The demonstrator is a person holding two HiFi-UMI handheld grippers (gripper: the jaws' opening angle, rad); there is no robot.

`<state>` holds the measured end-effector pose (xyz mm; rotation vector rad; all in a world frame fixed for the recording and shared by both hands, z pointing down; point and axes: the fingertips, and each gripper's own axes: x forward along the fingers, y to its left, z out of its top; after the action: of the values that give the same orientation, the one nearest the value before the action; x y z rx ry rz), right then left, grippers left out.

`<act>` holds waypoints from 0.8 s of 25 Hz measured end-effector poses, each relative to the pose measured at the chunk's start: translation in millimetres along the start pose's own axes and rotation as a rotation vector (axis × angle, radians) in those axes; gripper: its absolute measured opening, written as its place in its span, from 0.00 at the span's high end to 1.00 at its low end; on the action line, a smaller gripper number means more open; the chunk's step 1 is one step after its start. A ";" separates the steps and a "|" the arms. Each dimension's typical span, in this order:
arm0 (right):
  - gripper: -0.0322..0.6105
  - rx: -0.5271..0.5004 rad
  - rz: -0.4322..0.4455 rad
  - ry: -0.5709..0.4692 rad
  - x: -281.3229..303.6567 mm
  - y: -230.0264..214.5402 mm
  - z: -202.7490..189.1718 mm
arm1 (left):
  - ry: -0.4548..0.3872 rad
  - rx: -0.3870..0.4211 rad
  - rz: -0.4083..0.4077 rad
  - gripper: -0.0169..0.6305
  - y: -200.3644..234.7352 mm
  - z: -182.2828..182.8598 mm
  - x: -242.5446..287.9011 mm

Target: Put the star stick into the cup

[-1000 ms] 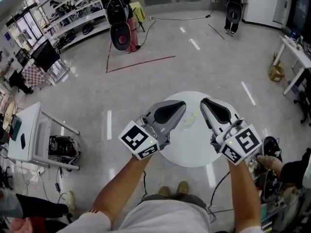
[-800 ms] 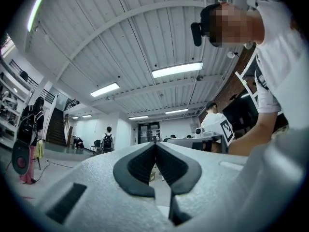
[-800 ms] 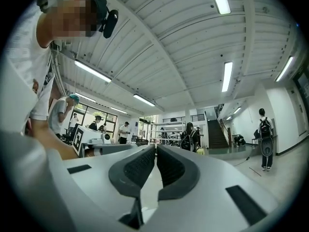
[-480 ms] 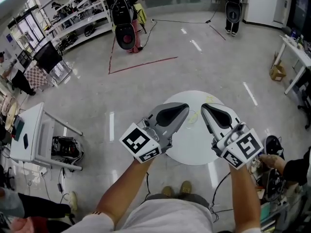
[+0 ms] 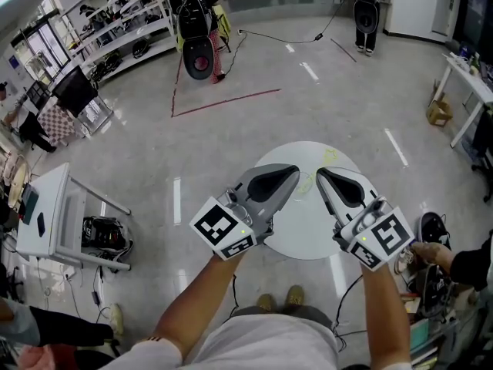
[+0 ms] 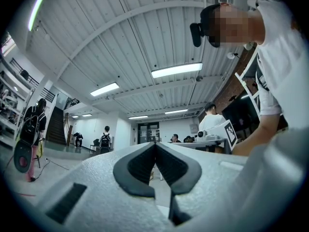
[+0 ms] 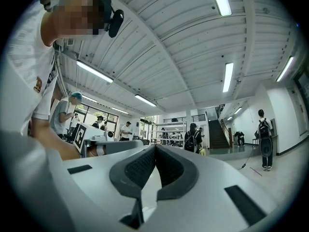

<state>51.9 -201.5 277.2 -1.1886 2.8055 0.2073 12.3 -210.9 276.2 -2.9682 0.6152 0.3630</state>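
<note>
Between the tips of the two hand-held grippers, on the round white table (image 5: 308, 233), a faint pale ring is seen, and it is judged to be the rim of a clear cup (image 5: 306, 184). Just beyond the tip of the right hand-held gripper (image 5: 323, 175), near the table's far edge, a small yellowish shape is made out. It is taken, with some doubt, for the star stick (image 5: 330, 156), and its long axis cannot be told at this size. The left hand-held gripper (image 5: 292, 173) is held on the other side of the cup, farther from that shape. In both gripper views the jaws are shown pressed together with nothing between them, and they are aimed slightly upward, so neither cup nor stick is caught there. The pickup is judged not yet begun. The right hand-held gripper is the nearer one, and its jaws would have to be opened and carried forward and down to the stick.
</note>
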 end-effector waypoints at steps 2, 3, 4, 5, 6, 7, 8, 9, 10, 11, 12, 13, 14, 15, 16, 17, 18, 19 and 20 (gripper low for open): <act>0.93 -0.001 -0.002 0.005 -1.0 0.6 -1.4 | 0.001 -0.001 0.000 0.95 -1.2 -0.4 -0.1; 0.93 -0.001 -0.003 0.007 -1.8 0.1 -1.9 | 0.001 -0.001 0.000 0.95 -1.6 -0.9 0.5; 0.93 -0.001 -0.004 0.008 -2.5 -0.6 -2.4 | 0.002 -0.002 0.000 0.95 -1.8 -1.5 1.2; 0.93 0.000 -0.005 0.010 -3.0 -1.3 -3.3 | 0.003 -0.003 0.002 0.95 -1.7 -2.5 1.7; 0.93 0.001 -0.005 0.011 -3.4 -1.6 -4.6 | 0.004 -0.004 0.003 0.95 -1.5 -3.9 1.8; 0.93 0.001 -0.004 0.013 -3.9 -1.6 -6.5 | 0.005 -0.005 0.005 0.95 -1.5 -5.7 1.5; 0.93 0.001 -0.004 0.014 -4.6 -1.5 -8.4 | 0.007 -0.007 0.006 0.95 -1.8 -7.8 1.3; 0.93 0.001 -0.004 0.016 -5.2 -1.6 -10.0 | 0.007 -0.007 0.006 0.95 -2.2 -9.4 1.4; 0.93 0.000 -0.003 0.016 -5.6 -1.7 -10.8 | 0.007 -0.008 0.006 0.95 -2.7 -10.2 1.6; 0.93 0.000 -0.002 0.017 -5.6 -2.0 -10.7 | 0.006 -0.008 0.006 0.95 -2.9 -10.2 2.1; 0.93 -0.001 -0.001 0.017 -5.5 -2.3 -10.1 | 0.005 -0.007 0.006 0.95 -3.0 -9.7 2.7; 0.93 -0.002 0.000 0.017 -5.5 -2.5 -9.2 | 0.004 -0.007 0.007 0.95 -3.0 -9.0 3.3; 0.93 -0.003 0.000 0.017 -5.4 -2.4 -8.4 | 0.004 -0.007 0.007 0.95 -3.1 -8.1 3.6; 0.93 -0.003 0.000 0.016 -5.2 -2.0 -7.7 | 0.003 -0.006 0.007 0.95 -3.3 -7.3 3.4; 0.93 -0.003 0.000 0.017 -5.0 -1.3 -7.2 | 0.003 -0.005 0.006 0.95 -3.5 -6.5 2.8; 0.93 -0.004 -0.001 0.017 -5.0 -0.5 -7.0 | 0.003 -0.005 0.006 0.95 -3.6 -5.9 2.0; 0.93 -0.004 -0.002 0.018 -5.3 0.2 -7.1 | 0.004 -0.005 0.006 0.95 -3.8 -5.6 1.2; 0.93 -0.004 -0.002 0.019 -5.8 0.8 -7.2 | 0.004 -0.005 0.006 0.95 -4.1 -5.5 0.5; 0.93 -0.005 -0.002 0.020 -6.5 1.3 -7.4 | 0.004 -0.006 0.006 0.95 -4.6 -5.5 0.2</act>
<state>55.3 -197.2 285.5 -1.2016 2.8221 0.2031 15.5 -207.5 281.7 -2.9737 0.6250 0.3597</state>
